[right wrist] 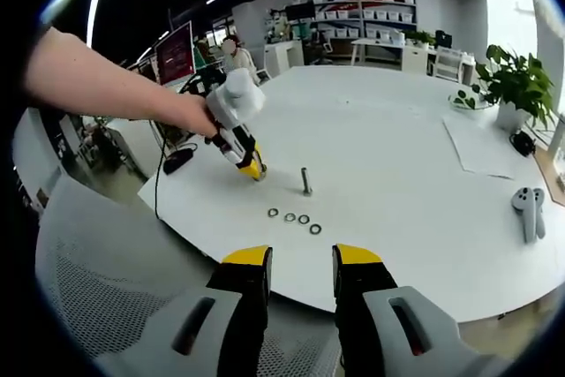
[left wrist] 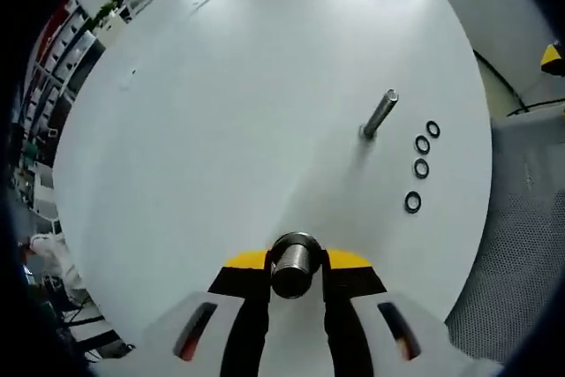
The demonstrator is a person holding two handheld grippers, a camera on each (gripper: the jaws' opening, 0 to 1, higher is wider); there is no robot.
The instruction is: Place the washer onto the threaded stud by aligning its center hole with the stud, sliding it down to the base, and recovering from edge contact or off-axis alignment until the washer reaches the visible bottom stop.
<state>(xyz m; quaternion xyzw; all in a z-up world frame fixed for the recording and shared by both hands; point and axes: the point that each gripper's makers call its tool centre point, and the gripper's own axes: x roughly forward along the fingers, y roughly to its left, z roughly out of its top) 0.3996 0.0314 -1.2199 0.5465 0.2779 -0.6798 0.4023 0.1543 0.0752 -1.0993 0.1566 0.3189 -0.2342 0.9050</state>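
Note:
A metal threaded stud [left wrist: 380, 114] stands upright on the white round table [left wrist: 221, 130]. Several black washers [left wrist: 421, 168] lie flat in a row just to its right. My left gripper [left wrist: 296, 262] is shut on a short metal threaded cylinder [left wrist: 294, 275], seen end-on between the yellow-tipped jaws, well short of the stud. In the right gripper view a hand holds the left gripper [right wrist: 254, 169] with its tip low over the table [right wrist: 397, 130], left of the stud [right wrist: 305, 181]; the washers [right wrist: 296, 218] lie in front. My right gripper [right wrist: 300, 264] is open and holds nothing, back beyond the table's near edge.
A grey mesh chair [right wrist: 106, 297] stands under my right gripper, and shows as mesh chair [left wrist: 521, 245] beside the table. A white handheld controller [right wrist: 527, 209] and papers [right wrist: 485, 143] lie to the right, with a potted plant [right wrist: 516, 86] behind. Shelves and desks stand around.

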